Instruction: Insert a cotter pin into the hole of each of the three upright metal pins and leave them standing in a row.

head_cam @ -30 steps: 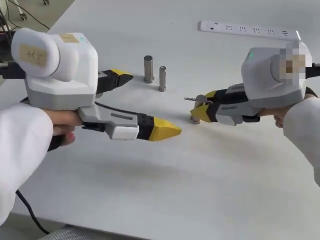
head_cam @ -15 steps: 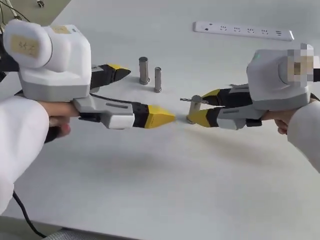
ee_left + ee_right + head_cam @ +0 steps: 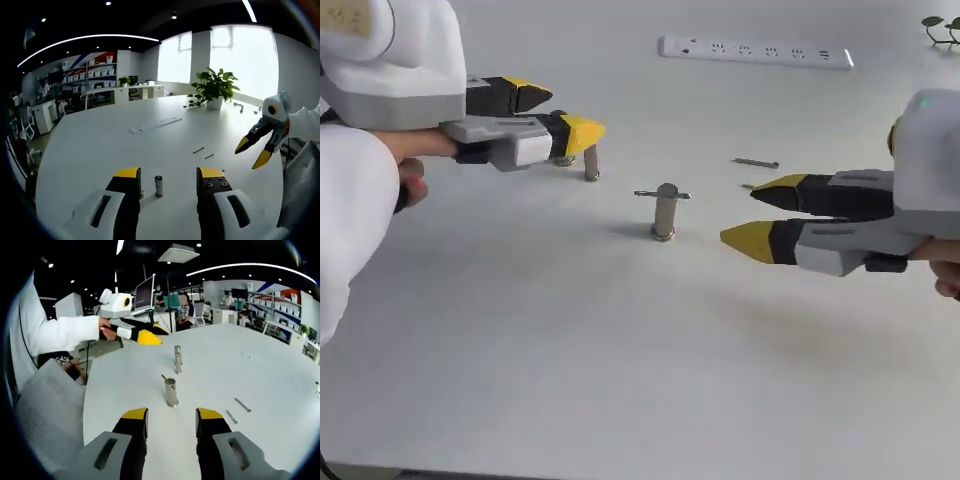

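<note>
My right gripper [image 3: 740, 213] has backed away from the metal pin [image 3: 665, 212]. Its jaws are spread and empty, and the pin stands free just left of the tips with a cotter pin [image 3: 660, 194] through its top. Farther off, my left gripper [image 3: 575, 110], also open and empty, hovers over the two bare pins [image 3: 591, 165]. Two loose cotter pins [image 3: 755, 162] lie beyond the right gripper, with a power strip [image 3: 755, 52] past them.

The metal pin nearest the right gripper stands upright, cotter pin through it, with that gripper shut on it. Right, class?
No. The head view shows the right gripper open and apart from the metal pin, which does stand upright with the cotter pin through it.
</note>
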The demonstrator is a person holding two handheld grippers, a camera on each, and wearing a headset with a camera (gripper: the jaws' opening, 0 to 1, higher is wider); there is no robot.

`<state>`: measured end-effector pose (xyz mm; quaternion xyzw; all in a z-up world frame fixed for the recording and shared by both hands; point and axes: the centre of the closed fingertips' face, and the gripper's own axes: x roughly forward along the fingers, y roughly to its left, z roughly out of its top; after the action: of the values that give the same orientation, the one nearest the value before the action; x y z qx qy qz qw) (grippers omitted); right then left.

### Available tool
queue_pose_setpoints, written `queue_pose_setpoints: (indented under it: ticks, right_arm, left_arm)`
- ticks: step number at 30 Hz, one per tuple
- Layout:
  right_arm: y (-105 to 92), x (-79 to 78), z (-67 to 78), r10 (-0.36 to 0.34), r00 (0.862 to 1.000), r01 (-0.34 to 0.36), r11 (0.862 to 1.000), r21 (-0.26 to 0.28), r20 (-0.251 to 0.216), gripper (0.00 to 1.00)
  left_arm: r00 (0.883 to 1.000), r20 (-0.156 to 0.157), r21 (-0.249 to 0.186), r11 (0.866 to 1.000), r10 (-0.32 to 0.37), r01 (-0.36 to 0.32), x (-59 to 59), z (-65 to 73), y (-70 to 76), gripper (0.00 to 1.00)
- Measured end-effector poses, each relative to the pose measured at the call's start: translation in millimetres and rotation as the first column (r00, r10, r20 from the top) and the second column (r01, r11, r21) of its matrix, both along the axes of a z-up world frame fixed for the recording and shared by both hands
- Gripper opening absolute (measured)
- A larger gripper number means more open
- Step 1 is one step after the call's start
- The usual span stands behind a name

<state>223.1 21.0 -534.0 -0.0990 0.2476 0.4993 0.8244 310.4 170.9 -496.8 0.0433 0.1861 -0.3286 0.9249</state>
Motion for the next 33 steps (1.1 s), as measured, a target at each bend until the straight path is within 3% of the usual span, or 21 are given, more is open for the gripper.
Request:
queue_pose_setpoints:
  ticks: [3,7,9,10,12,13,21,22,23,29,33]
  right_arm:
    - [-6.9,-7.7,-1.4,-0.022,1.0,0.022,1.0,0.005,-0.006,0.33]
    - [-13.7,-17.2,-5.1,-0.04,0.999,0.04,0.999,-0.002,-0.02,0.33]
    - [-17.0,-20.6,-4.5,-0.052,0.998,0.052,0.999,-0.001,-0.024,0.33]
    - [-18.4,-22.5,-3.3,-0.056,0.998,0.056,0.998,0.003,-0.025,0.33]
    - [-20.0,-27.0,-3.2,-0.056,0.998,0.057,0.998,0.007,-0.031,0.34]
    - [-20.7,-29.0,-3.7,-0.057,0.998,0.057,0.998,0.006,-0.034,0.34]
    - [-32.2,-41.4,-1.8,-0.069,0.997,0.069,0.998,0.004,-0.046,0.34]
    - [-36.8,-41.8,-0.4,-0.074,0.996,0.074,0.997,0.001,-0.045,0.34]
    - [-39.3,-41.6,0.7,-0.079,0.996,0.08,0.997,0.002,-0.043,0.34]
    - [-55.7,-38.5,6.8,-0.122,0.992,0.123,0.992,0.001,-0.027,0.34]
    - [-61.1,-37.8,10.8,-0.142,0.99,0.142,0.99,0.005,-0.018,0.34]
  left_arm:
    - [1.0,0.005,0.014,1.0,-0.012,0.012,7.4,-6.5,-6.9,0.33]
    - [0.999,-0.006,0.096,0.994,-0.045,0.046,7.7,-21.6,-18.0,0.29]
    - [0.998,-0.032,0.058,0.997,-0.046,0.048,6.9,-24.8,-23.0,0.29]
    - [0.997,-0.04,0.064,0.996,-0.062,0.065,5.4,-28.2,-24.6,0.29]
    - [0.998,-0.024,0.128,0.99,-0.057,0.059,8.7,-34.9,-20.1,0.3]
    - [0.998,-0.029,0.138,0.989,-0.057,0.06,8.5,-37.6,-20.4,0.28]
    - [0.997,-0.069,0.14,0.989,-0.046,0.055,9.9,-49.9,-17.2,0.2]
    - [0.996,-0.074,0.151,0.987,-0.039,0.05,22.4,-54.4,-12.6,0.19]
    - [0.996,-0.081,0.171,0.984,-0.03,0.043,23.1,-57.7,-9.7,0.17]
    - [0.994,-0.102,0.155,0.987,-0.027,0.043,23.8,-66.6,-7.2,0.11]
    - [0.995,-0.098,0.135,0.991,-0.006,0.019,25.4,-67.1,-3.0,0.07]
